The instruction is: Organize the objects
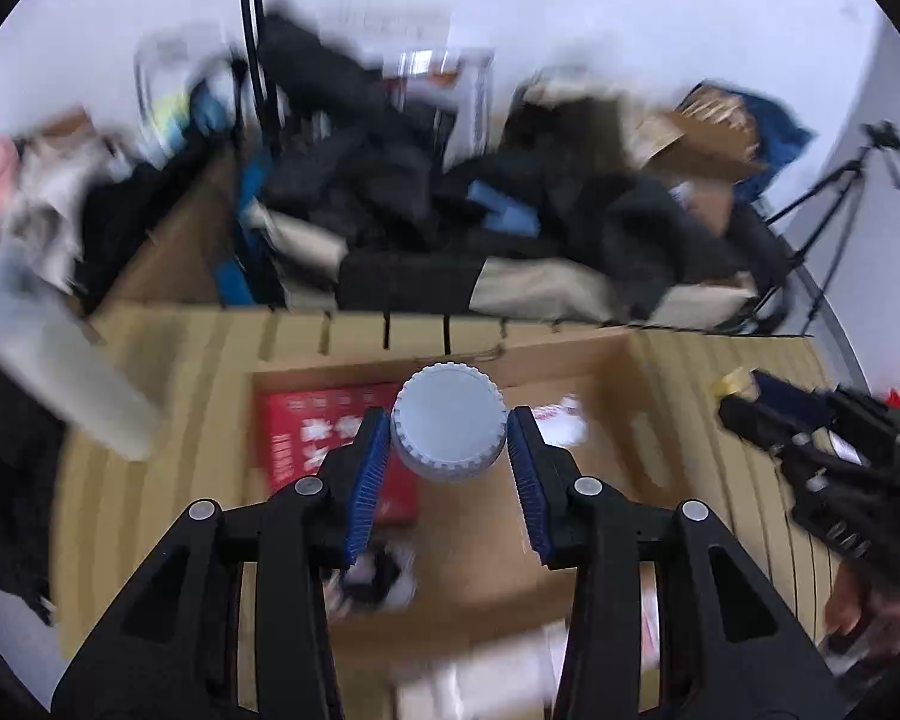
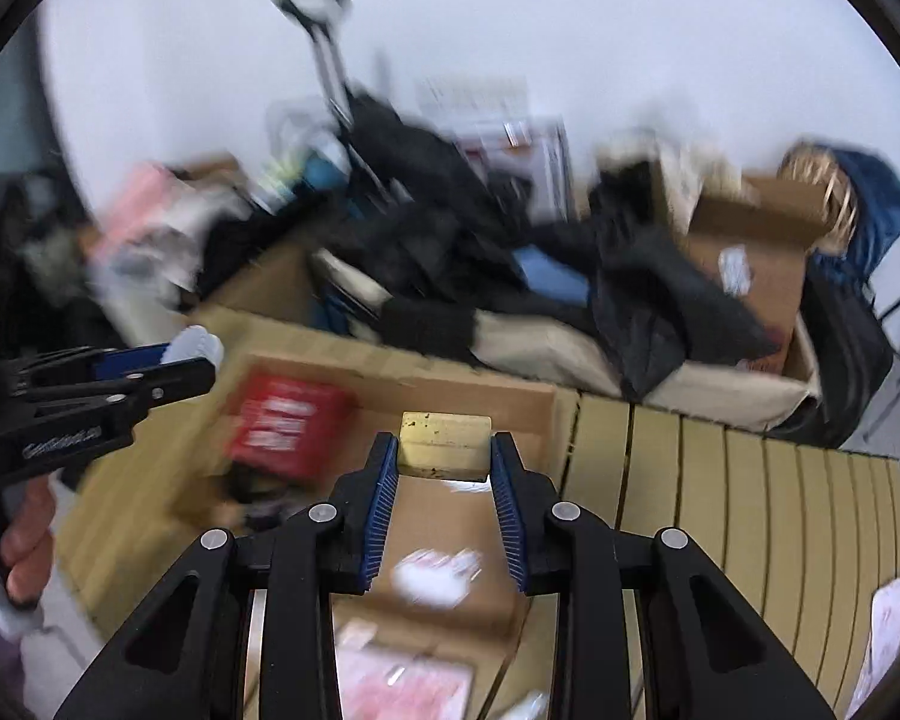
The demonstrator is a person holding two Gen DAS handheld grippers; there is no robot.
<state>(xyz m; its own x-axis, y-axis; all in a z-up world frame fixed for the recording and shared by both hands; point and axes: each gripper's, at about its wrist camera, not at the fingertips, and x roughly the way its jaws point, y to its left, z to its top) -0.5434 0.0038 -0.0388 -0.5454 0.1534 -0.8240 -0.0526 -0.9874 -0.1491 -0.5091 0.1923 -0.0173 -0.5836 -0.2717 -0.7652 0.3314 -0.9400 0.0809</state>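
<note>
Above the open cardboard box (image 1: pixel 606 420), the left gripper (image 1: pixel 448 441) clamped a ribbed grey cap (image 1: pixel 448 429), the right gripper (image 2: pixel 444 456) pinched a yellowish block (image 2: pixel 445 443), which only the right view showed clearly.

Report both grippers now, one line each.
Left gripper: shut on a grey ribbed cap.
Right gripper: shut on a yellowish block.

Cluttered storeroom: heaped clothes (image 1: pixel 390 180), cardboard boxes (image 2: pixel 750 252), tripod (image 1: pixel 834 198)
</note>
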